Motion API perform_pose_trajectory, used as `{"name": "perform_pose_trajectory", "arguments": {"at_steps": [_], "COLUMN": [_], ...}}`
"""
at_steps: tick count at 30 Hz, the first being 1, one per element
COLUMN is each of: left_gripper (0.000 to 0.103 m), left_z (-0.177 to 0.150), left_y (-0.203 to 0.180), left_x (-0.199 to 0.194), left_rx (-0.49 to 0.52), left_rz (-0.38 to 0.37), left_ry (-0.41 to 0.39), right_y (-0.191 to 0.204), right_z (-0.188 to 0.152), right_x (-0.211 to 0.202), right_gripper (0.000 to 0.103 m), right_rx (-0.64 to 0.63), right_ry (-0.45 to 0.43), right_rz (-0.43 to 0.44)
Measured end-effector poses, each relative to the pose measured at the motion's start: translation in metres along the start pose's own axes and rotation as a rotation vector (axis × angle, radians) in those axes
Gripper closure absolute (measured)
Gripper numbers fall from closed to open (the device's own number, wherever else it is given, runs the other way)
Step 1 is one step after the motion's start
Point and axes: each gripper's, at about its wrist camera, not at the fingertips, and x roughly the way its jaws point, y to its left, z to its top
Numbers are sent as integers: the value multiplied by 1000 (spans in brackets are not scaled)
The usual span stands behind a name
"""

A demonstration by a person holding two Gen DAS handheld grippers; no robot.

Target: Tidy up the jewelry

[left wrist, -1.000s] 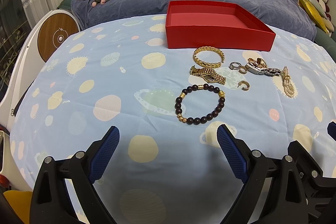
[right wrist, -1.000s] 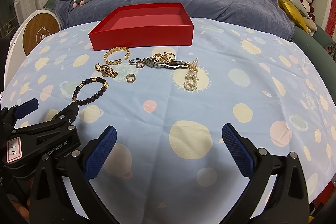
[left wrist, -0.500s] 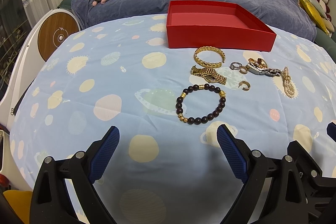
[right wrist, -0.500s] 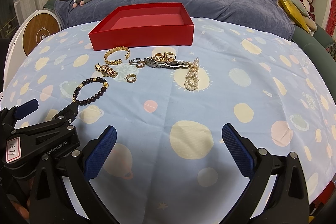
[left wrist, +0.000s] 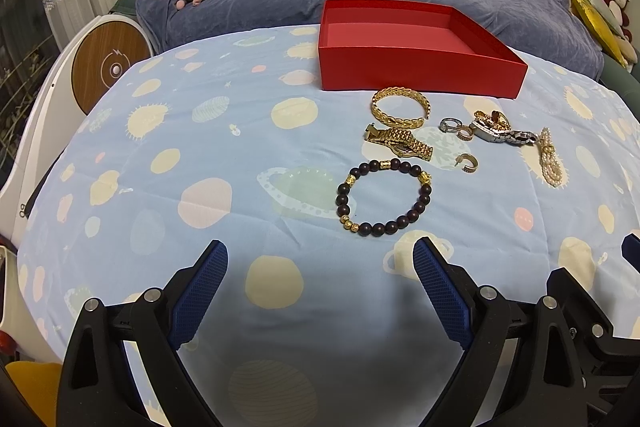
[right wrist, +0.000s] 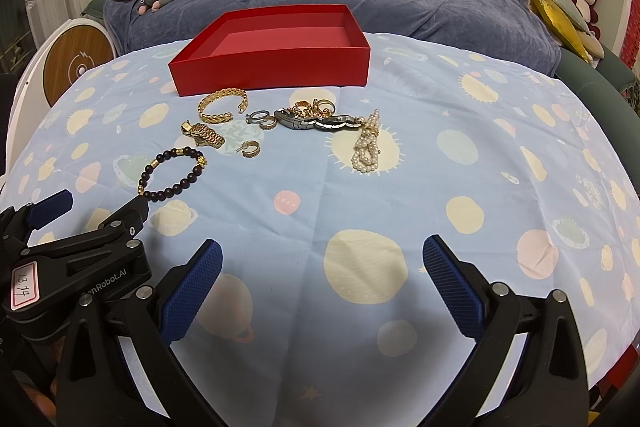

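Both tools are spread wide and carry nothing: the left hand-held gripper hangs over the patterned cloth on the surface just short of the dark beaded bracelet, and the right hand-held gripper hangs further from the cluster, over bare cloth. The red box stands empty at the far side, with the gold bangle just in front of its wall, then the gold watch band, two rings, a hoop earring, a silver watch with small gold pieces heaped on it, and the pearl strand. The bracelet looks the natural first pick for the left side: come down with one pad inside the ring and one outside, close on a single stretch of beads, and lift straight so it does not drag the cloth or snag the watch band beside it
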Motion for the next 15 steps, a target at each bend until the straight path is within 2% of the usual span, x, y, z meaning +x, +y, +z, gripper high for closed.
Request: {"name": "perform_pose_trajectory", "arguments": {"at_steps": [15], "left_gripper": [11], "left_z": [-1], "left_y": [2], "left_x": [2], "left_rx": [-1], "left_rz": [-1], "left_ry": [1], "right_y": [1], "right_z": [0], "right_x": [1], "right_gripper": [5], "right_rx": [0], "right_ry": [1], "right_rz": [0]}}
